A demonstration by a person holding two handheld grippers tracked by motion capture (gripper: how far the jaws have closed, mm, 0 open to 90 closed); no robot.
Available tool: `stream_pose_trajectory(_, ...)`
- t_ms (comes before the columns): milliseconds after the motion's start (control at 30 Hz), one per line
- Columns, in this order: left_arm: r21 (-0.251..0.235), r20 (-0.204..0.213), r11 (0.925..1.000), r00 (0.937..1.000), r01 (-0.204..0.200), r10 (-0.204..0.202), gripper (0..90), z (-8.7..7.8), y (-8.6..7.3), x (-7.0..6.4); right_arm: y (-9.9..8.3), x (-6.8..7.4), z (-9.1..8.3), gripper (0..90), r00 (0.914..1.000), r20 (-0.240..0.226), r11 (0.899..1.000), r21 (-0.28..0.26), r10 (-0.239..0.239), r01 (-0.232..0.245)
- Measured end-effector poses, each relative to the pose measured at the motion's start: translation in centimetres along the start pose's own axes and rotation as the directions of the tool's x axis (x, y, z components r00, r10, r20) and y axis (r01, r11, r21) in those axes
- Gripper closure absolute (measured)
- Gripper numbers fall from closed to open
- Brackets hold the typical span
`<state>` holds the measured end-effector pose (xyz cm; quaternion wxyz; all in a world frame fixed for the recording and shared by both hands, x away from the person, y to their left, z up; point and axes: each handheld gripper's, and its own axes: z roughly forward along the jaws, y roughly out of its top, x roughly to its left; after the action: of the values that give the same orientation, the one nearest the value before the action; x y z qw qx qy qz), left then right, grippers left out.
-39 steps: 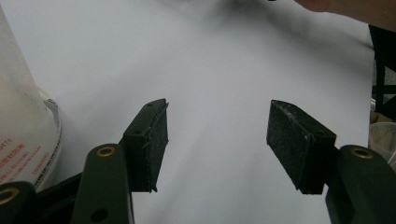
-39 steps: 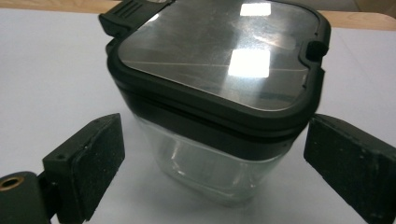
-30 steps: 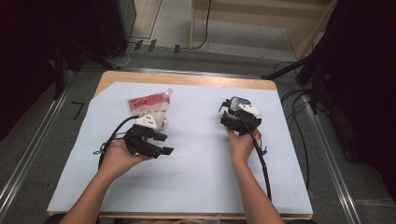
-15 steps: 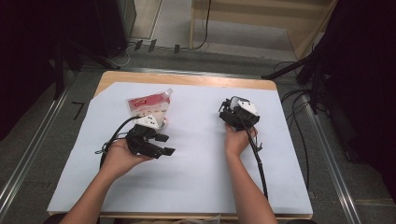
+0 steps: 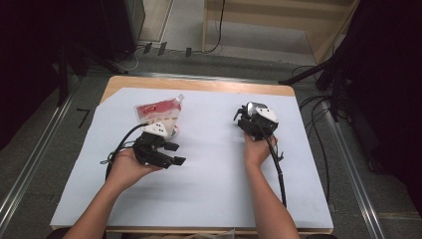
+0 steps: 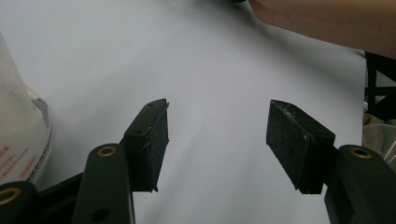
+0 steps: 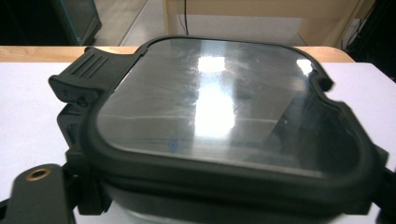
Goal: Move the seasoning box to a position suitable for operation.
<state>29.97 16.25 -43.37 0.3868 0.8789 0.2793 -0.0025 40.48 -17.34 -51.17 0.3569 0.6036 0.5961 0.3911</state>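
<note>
Now the right tool (image 5: 247,115) clamps a lidded container (image 7: 224,126), lid level and facing up; left tool (image 6: 219,140) gapes wide.

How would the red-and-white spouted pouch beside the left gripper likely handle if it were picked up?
The pouch looks like soft film, so it would probably flex and sag rather than stay stiff. Its glossy surface may be slippery between the pads of the left gripper. Lying flat, it seems unlikely to roll.
</note>
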Motion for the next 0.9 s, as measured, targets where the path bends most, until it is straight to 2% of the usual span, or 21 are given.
stream_pose_trajectory(133, 0.001, 0.0, 1.0, 1.0, 0.0, 0.0, 40.1, 0.0, 0.0, 0.1, 0.0, -0.2, -0.1, 14.8, 0.9999, -0.013, 1.0, 0.009, 0.006, -0.006)
stream_pose_trajectory(200, -0.009, -0.002, 0.9999, 1.0, 0.007, -0.007, 40.1, 0.0, -0.1, 0.1, -0.1, -0.4, -0.2, 15.0, 0.9996, -0.028, 1.0, 0.0, -0.007, 0.007)
stream_pose_trajectory(300, -0.012, 0.005, 0.9999, 0.9999, 0.011, -0.011, 40.1, 0.0, -0.1, 0.1, -0.1, -0.4, -0.4, 15.1, 0.9991, -0.043, 1.0, 0.005, 0.006, -0.006)
stream_pose_trajectory(467, -0.01, 0.004, 0.9999, 0.9999, 0.009, -0.009, 40.1, 0.0, -0.1, 0.2, -0.1, -0.3, -1.0, 15.2, 0.9978, -0.063, 1.0, -0.011, -0.022, 0.021)
stream_pose_trajectory(633, -0.007, 0.004, 0.9999, 1.0, 0.008, -0.008, 40.0, 0.1, -0.1, 0.2, 0.3, -0.4, -1.7, 15.2, 0.996, -0.086, 1.0, -0.017, -0.022, 0.021)
stream_pose_trajectory(767, -0.008, 0.002, 0.9999, 1.0, 0.007, -0.007, 40.0, 0.0, -0.1, 0.2, 1.0, -0.5, -3.0, 15.2, 0.988, -0.146, 0.998, -0.03, -0.051, 0.047)
stream_pose_trajectory(800, -0.008, 0.002, 0.9999, 1.0, 0.007, -0.007, 40.0, 0.0, -0.1, 0.2, 1.0, -0.5, -3.0, 15.2, 0.988, -0.146, 0.998, -0.03, -0.051, 0.047)
stream_pose_trajectory(833, 0.0, -0.002, 1.0, 1.0, 0.008, -0.008, 40.0, 0.0, -0.1, 0.2, 1.3, -0.6, -3.6, 15.2, 0.9826, -0.172, 0.997, -0.04, -0.072, 0.066)
stream_pose_trajectory(900, -0.006, 0.003, 0.9999, 1.0, 0.008, -0.008, 40.1, 0.1, -0.1, 0.1, 1.5, -0.4, -4.2, 15.2, 0.9781, -0.188, 0.996, -0.034, -0.089, 0.084)
